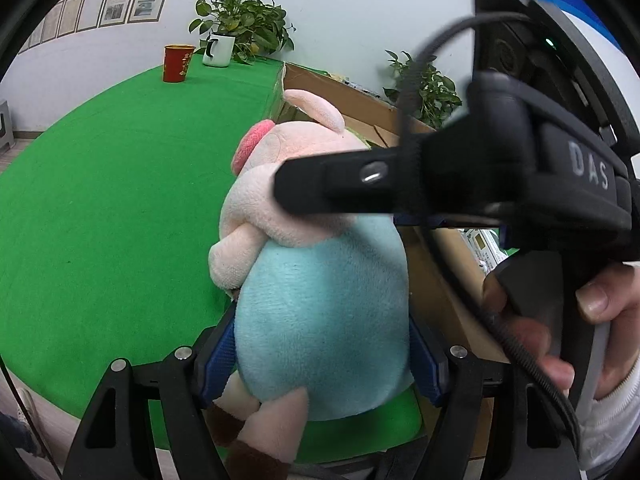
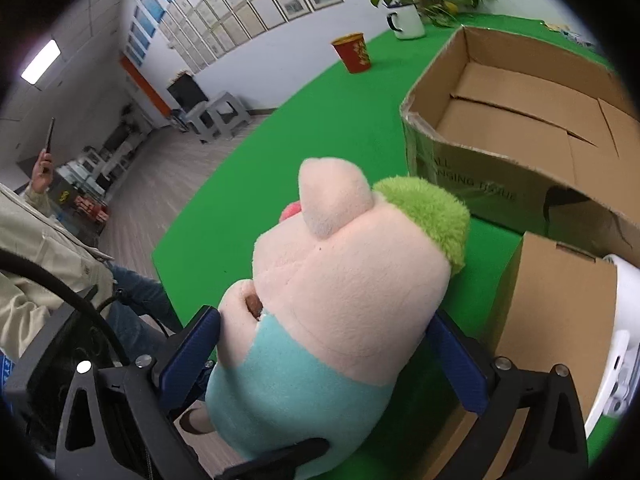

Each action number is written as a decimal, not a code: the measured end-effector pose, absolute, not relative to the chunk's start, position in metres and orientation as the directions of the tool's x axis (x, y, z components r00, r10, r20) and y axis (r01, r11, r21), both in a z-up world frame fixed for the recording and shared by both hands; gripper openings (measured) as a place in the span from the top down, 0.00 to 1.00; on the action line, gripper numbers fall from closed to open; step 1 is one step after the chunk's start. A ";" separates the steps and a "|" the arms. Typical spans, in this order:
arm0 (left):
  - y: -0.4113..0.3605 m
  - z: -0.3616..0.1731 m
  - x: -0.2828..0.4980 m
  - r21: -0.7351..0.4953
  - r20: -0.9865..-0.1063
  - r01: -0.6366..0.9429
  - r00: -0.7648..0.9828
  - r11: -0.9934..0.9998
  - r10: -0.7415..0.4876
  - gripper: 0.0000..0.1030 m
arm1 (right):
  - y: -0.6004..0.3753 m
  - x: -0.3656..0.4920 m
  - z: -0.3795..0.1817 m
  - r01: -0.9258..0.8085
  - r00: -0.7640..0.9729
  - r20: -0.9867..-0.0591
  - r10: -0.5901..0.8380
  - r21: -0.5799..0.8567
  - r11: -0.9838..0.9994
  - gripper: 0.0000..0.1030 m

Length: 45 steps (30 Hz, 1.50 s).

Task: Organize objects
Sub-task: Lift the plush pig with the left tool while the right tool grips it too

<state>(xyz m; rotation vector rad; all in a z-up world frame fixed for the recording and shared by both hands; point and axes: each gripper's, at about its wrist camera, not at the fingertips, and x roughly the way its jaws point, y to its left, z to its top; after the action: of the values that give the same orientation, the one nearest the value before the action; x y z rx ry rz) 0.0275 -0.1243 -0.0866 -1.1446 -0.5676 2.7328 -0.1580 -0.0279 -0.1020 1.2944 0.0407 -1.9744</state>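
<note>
Two hand-held grippers meet on one plush pig. Green-covered table (image 2: 320,120) largest, carries all. Open cardboard box (image 2: 520,128) at far right, empty, likely destination. Smaller box (image 2: 560,320) nearer, white device just beside it. Plush pig (image 1: 320,312) held above near table edge. Left hand-held gripper (image 1: 320,356) partly closed, blue pads pressing pale-blue belly: carrying grip. Right hand-held gripper (image 2: 324,352) jaws flank body at shoulder level; contact unclear, probably handover for reach toward box. Red cup (image 1: 176,64), potted plant (image 1: 240,24) far back.
</note>
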 end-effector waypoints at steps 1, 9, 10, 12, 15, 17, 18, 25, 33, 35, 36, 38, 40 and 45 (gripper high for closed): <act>-0.124 -0.087 0.028 -0.385 -0.662 0.030 -0.706 -0.922 0.253 0.31 | -0.030 -0.156 -0.103 0.600 -0.201 -0.805 -0.558 0.349 -0.720 0.00; -0.113 -0.085 0.030 -0.331 -0.664 0.021 -0.715 -0.944 0.217 0.32 | -0.031 -0.153 -0.111 0.591 -0.249 -0.819 -0.516 0.294 -0.751 0.07; -0.110 -0.083 0.031 -0.312 -0.661 0.011 -0.721 -0.950 0.209 0.33 | -0.031 -0.152 -0.109 0.593 -0.255 -0.812 -0.525 0.298 -0.748 0.10; -0.103 -0.077 0.034 -0.276 -0.652 -0.005 -0.734 -0.961 0.191 0.35 | -0.023 -0.147 -0.099 0.596 -0.278 -0.785 -0.553 0.311 -0.740 0.14; -0.091 -0.060 0.041 -0.210 -0.623 -0.027 -0.767 -0.977 0.155 0.35 | -0.011 -0.139 -0.076 0.607 -0.340 -0.727 -0.597 0.316 -0.730 0.16; -0.084 -0.039 0.042 -0.185 -0.581 -0.050 -0.800 -0.982 0.150 0.35 | -0.003 -0.138 -0.056 0.606 -0.391 -0.683 -0.617 0.313 -0.731 0.17; -0.083 -0.028 0.042 -0.173 -0.553 -0.061 -0.820 -0.983 0.149 0.35 | 0.002 -0.138 -0.038 0.606 -0.428 -0.648 -0.630 0.311 -0.732 0.17; -0.062 0.057 0.017 -0.057 -0.359 -0.150 -0.919 -0.987 0.161 0.35 | 0.022 -0.152 0.058 0.624 -0.606 -0.478 -0.636 0.211 -0.752 0.17; -0.052 0.099 -0.056 -0.066 -0.323 -0.172 -0.928 -0.983 0.184 0.35 | 0.021 -0.222 0.101 0.616 -0.623 -0.486 -0.613 0.176 -0.767 0.17; -0.054 0.100 -0.100 -0.090 -0.345 -0.170 -0.919 -0.981 0.191 0.35 | 0.018 -0.236 0.096 0.616 -0.617 -0.500 -0.608 0.174 -0.768 0.17; -0.056 0.097 -0.112 -0.096 -0.360 -0.165 -0.914 -0.982 0.189 0.35 | 0.015 -0.248 0.088 0.617 -0.604 -0.513 -0.610 0.183 -0.765 0.16; -0.055 0.092 -0.146 -0.112 -0.407 -0.150 -0.895 -0.982 0.183 0.35 | 0.013 -0.266 0.075 0.618 -0.577 -0.539 -0.614 0.203 -0.759 0.16; -0.063 0.082 -0.186 -0.129 -0.471 -0.131 -0.864 -0.983 0.177 0.35 | 0.009 -0.291 0.052 0.610 -0.535 -0.578 -0.617 0.241 -0.755 0.16; -0.068 0.023 -0.258 -0.168 -0.654 -0.064 -0.740 -0.984 0.159 0.35 | -0.002 -0.351 -0.034 0.548 -0.379 -0.682 -0.626 0.380 -0.745 0.16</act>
<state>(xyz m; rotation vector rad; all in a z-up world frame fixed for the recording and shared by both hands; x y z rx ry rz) -0.2583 -0.0683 0.0226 -1.0763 -0.2031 2.8160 -0.3512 -0.0017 -0.0337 1.1129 -0.1167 -2.1434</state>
